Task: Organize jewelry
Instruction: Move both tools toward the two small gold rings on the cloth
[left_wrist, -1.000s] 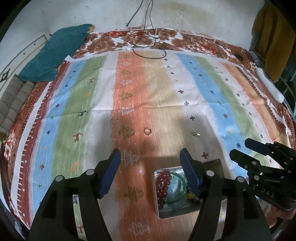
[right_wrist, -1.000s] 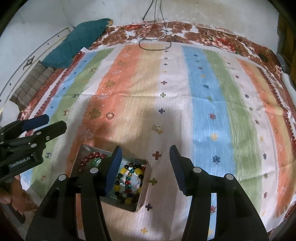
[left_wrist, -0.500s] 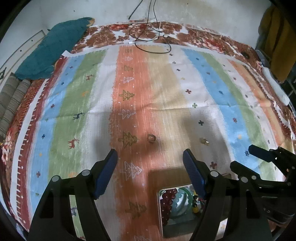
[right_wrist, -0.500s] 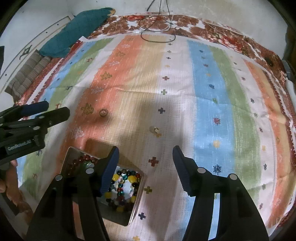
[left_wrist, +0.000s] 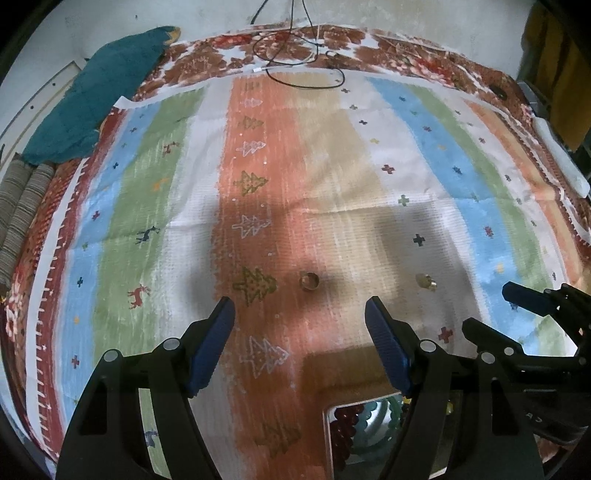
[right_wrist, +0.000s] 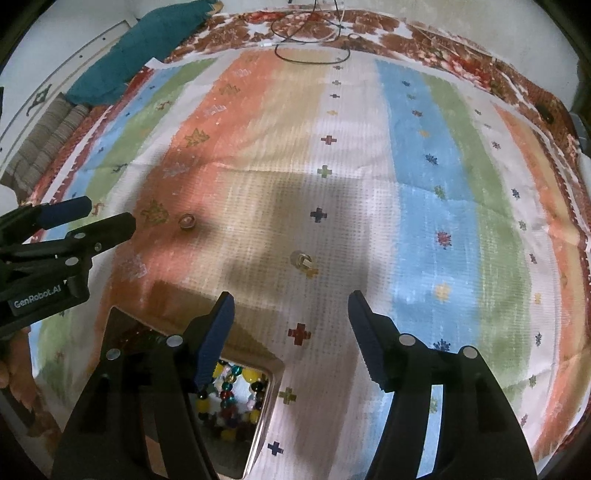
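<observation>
While both grippers gape empty, ring (left_wrist: 309, 281) lies ahead, tin (right_wrist: 258, 417) near edge.

Two loose rings (left_wrist: 308, 281) (left_wrist: 425, 281), one metal tin (right_wrist: 264, 417), two claws (left_wrist: 300, 343) (right_wrist: 290, 336).

We read "GenRobot.AI", white letters, on black body of left gripper (right_wrist: 107, 229), left edge of right wrist view. In left wrist view, partial pale letters on right gripper (left_wrist: 495, 314) body, near right corner, too cut off to read.
</observation>
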